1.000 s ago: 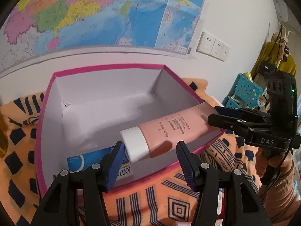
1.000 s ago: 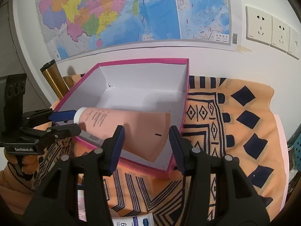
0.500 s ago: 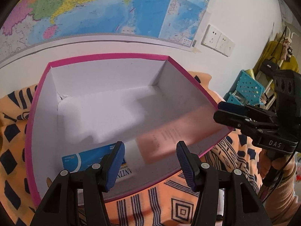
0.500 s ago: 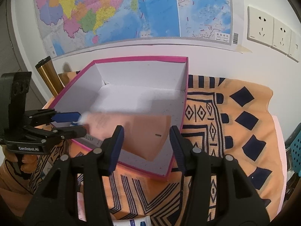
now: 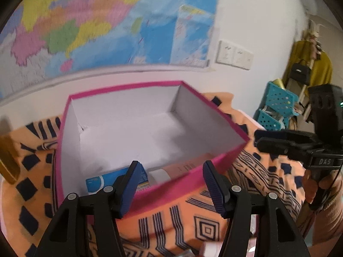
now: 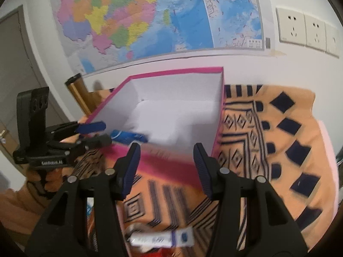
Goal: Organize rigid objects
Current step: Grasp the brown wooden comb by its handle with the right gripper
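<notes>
While the tube [image 5: 184, 168] and blue carton [image 5: 100, 182] lie low-centre in the box [image 5: 214, 158], we hold both hand-held grippers released: left [image 5: 169, 184] still widening, right [image 6: 166, 167]; a white tube [image 6: 163, 238] waits outside, bottom centre.

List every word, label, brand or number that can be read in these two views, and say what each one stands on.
"DAS": on the body of the right gripper, seen from the left wrist.
"GenRobot.AI": on the body of the left gripper, seen from the right wrist, small and only just legible.
Too blurred or small to read: the wall map, the blue carton and pink tube in the pink box, and the white tube on the patterned cloth.
</notes>
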Demonstrator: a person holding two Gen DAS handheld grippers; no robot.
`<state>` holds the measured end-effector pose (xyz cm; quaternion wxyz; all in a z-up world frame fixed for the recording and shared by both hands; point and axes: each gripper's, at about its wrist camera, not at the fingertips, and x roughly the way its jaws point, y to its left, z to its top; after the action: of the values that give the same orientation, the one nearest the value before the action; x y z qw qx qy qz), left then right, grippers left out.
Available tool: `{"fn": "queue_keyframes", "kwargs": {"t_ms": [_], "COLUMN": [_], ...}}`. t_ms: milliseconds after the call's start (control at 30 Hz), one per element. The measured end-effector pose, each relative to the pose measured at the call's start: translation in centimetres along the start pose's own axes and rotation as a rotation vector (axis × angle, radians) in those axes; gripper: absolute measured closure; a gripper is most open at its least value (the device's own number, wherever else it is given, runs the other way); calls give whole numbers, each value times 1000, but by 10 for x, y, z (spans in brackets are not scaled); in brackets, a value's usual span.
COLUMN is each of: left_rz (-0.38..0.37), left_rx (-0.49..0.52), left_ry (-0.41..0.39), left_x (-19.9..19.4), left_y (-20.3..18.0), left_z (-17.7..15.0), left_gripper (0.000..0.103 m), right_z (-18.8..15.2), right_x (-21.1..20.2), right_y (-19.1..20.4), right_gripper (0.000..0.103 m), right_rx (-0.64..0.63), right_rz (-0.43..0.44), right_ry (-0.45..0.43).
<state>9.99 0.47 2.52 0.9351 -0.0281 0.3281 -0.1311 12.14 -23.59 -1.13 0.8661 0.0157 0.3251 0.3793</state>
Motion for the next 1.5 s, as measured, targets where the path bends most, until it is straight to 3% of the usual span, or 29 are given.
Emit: {"fn": "queue_keyframes", "kwargs": {"t_ms": [200, 367, 567, 733, 1100, 1200, 1400, 1500], "left_rz": [-34, -31, -12, 0, -27, -36, -72, -110], "left_rx": [37, 11, -44, -68, -108, -97, -87, -77], "left_ry": [14, 44, 68, 80, 117, 129, 153, 169], "left_x": [-20, -31, -47, -61, -66, -65, -63, -61], "left_y": [-14, -13, -3, 0, 9, 5, 1, -3], "left_z": [-24, -49, -78, -101, -129, -133, -142, -146], "left_gripper": [41, 41, 41, 41, 41, 41, 41, 41], "right_z": [-42, -72, -98, -113, -119, -119, -117, -115], "right_x": [3, 20, 49, 67, 83, 91, 92, 88], "right_y": [30, 78, 117, 127, 134, 139, 127, 119], "right_gripper": [50, 50, 55, 57, 58, 72, 87, 87], "right_rx": [-39, -134, -204, -210, -204, -224, -160, -121], "right_rz": [87, 229, 297, 244, 144, 104, 135, 160], "right_ry": [108, 218, 336, 394, 410, 415, 396, 376]}}
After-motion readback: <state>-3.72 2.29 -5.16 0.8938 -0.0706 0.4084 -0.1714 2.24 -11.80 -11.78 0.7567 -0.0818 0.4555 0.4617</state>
